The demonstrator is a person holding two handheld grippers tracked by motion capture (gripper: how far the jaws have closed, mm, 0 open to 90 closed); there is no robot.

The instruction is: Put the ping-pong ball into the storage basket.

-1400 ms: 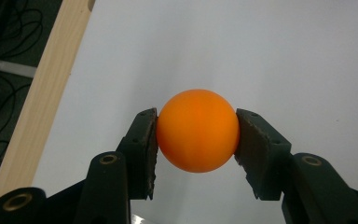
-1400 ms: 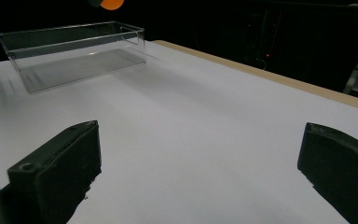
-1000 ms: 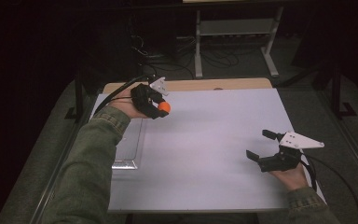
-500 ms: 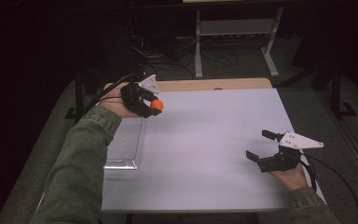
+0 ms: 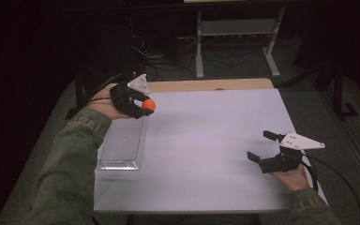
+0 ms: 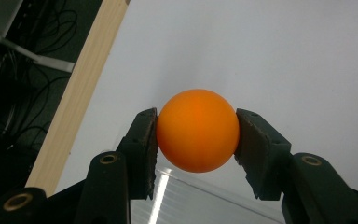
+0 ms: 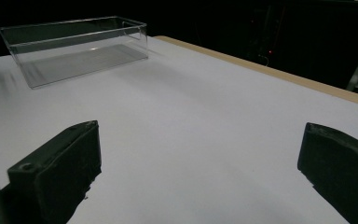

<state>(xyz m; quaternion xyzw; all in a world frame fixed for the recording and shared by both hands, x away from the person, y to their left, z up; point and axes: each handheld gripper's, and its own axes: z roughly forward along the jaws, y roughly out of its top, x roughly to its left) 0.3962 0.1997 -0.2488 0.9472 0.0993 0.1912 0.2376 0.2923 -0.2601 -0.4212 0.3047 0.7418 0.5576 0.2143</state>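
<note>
An orange ball is pinched between the pads of my left gripper, held in the air over the far end of a clear plastic tray at the table's left side. The left gripper view has the ball squeezed from both sides by the left gripper, with the tray's rim just below. My right gripper rests near the table's right front with its jaws wide apart and nothing between them; its own view has the right gripper over bare table, facing the tray.
The white tabletop has a wooden strip along its far edge. Behind the table stand a metal frame and loose cables on a dark floor. Cables trail from both grippers.
My left hand has carried the ball up and toward the far left of the table, away from me. The right gripper has stayed in place, open.
</note>
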